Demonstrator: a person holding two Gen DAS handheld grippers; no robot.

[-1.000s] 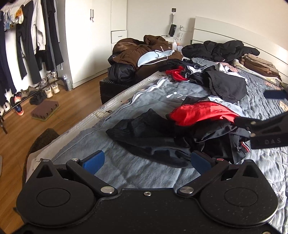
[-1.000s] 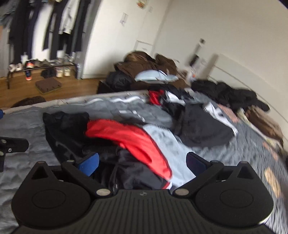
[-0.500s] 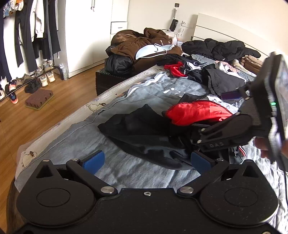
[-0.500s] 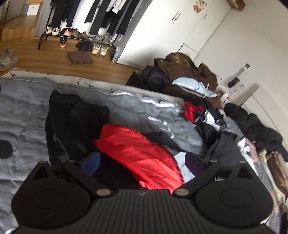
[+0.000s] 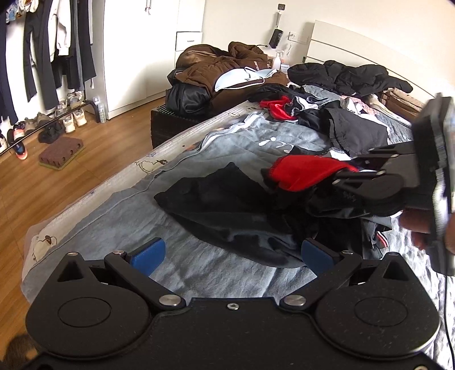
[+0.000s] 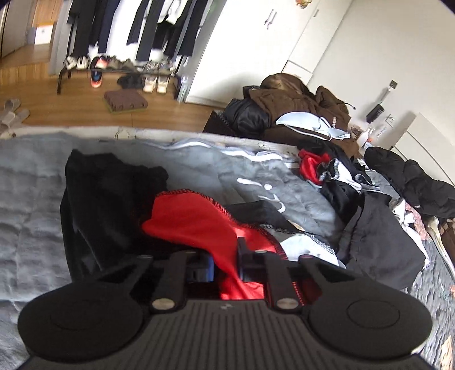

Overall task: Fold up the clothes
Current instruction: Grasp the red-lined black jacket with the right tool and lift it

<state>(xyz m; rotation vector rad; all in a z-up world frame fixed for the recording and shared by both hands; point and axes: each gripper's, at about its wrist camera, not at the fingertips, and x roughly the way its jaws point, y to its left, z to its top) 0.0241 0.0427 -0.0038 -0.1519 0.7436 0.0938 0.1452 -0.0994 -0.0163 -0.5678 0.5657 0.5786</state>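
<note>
While the jaws of the right gripper are closing, a fold of the red garment is seen caught between its fingers, the cloth running down through the narrow gap toward the camera. From the left wrist view the same gripper is seen at the right, its tips pressed into the red garment's edge, with part of a hand behind it. The left gripper is held above the grey bedspread with its blue fingers spread wide and nothing between them. Just beyond them a black garment is spread flat on the bed, and the red garment is bunched on its far right part, on top of a heap of dark clothes. Farther up the bed a second heap of black, red and white clothes is piled, and a black jacket is laid near the white headboard. Beside the bed, brown coats are heaped on a dark bench. At the far wall, shoes are lined up under hanging clothes on the wooden floor.
</note>
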